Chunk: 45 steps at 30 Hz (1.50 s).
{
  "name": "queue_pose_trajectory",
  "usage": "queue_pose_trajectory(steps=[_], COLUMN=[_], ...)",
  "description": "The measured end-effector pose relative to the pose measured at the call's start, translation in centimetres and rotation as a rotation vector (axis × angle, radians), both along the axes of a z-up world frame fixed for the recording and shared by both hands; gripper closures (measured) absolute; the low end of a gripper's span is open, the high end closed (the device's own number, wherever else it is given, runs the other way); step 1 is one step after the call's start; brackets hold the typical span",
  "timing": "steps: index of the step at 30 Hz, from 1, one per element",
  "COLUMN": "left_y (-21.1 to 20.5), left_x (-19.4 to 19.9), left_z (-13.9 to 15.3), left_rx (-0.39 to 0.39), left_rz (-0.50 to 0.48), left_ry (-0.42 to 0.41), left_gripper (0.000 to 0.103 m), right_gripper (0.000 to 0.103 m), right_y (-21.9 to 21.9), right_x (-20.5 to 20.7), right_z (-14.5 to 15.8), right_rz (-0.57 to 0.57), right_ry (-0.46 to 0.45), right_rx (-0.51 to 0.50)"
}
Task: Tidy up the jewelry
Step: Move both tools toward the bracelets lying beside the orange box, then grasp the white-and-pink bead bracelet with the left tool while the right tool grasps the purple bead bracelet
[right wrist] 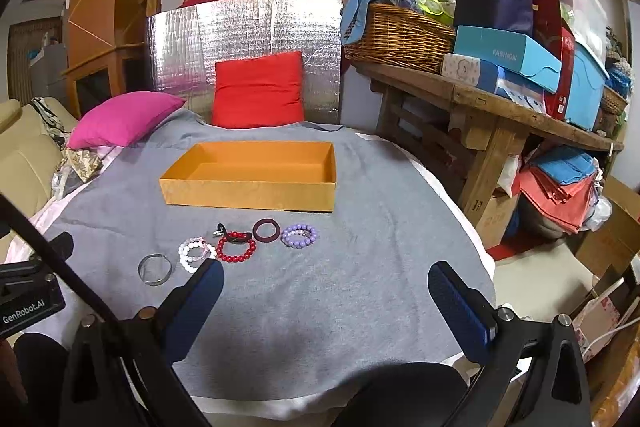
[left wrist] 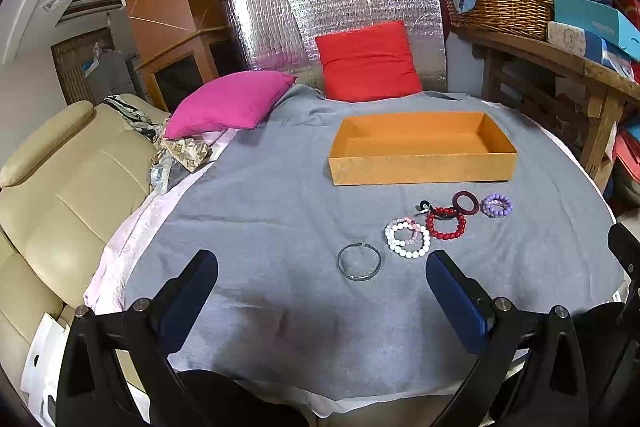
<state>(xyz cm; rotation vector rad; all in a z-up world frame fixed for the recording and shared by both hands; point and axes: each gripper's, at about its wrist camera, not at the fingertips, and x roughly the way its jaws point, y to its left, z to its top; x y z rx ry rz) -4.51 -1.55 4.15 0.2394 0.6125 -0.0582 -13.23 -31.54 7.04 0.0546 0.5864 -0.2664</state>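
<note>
Both hand-held grippers, left and right, hover spread wide and empty over the near edge of the grey-clothed desk. The bracelets lie in a row mid-desk, just before the orange box.

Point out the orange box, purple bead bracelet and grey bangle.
orange box (left wrist: pixel 420 169), left wrist view, front wall.
purple bead bracelet (right wrist: pixel 289 238), right wrist view, bead on left side.
grey bangle (left wrist: pixel 339 263), left wrist view, left rim.

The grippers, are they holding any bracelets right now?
No. The left gripper and the right gripper are both open and hold nothing.
</note>
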Motion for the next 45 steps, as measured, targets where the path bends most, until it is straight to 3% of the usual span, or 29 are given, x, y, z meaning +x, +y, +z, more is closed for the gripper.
queue_pose_trajectory(steps=[16,25,30,35,38,45], left_y=[0.2,0.6,0.6,1.1,1.4,-0.6], left_x=[2.2,5.8,8.8,12.9,14.9,16.7], left_z=[-2.1,-4.5,-6.2,-8.5,-9.9,-11.9], left_rx=[-0.006,-0.004,0.006,-0.013,-0.052,-0.1], left_rz=[0.004,0.013,0.012,-0.016,-0.026,-0.094], left_ry=[0.04,0.082,0.088,0.099,0.137,0.194], left_gripper=[0.0,0.0,0.0,0.0,0.0,0.0], right_gripper=[0.0,0.0,0.0,0.0,0.0,0.001], right_y=[0.5,0.0,-0.2,-3.1,-5.8,-8.4], right_x=[1.7,4.9,7.3,11.0,14.0,17.5], right_z=[-1.4,-3.3,-4.4,-6.2,-8.2,-11.9], right_rz=[0.015,0.009,0.015,0.081,0.126,0.153], right_ry=[0.026,0.108,0.107,0.107,0.148,0.224], right_rx=[-0.035,-0.042,-0.021,0.142,0.297,0.506])
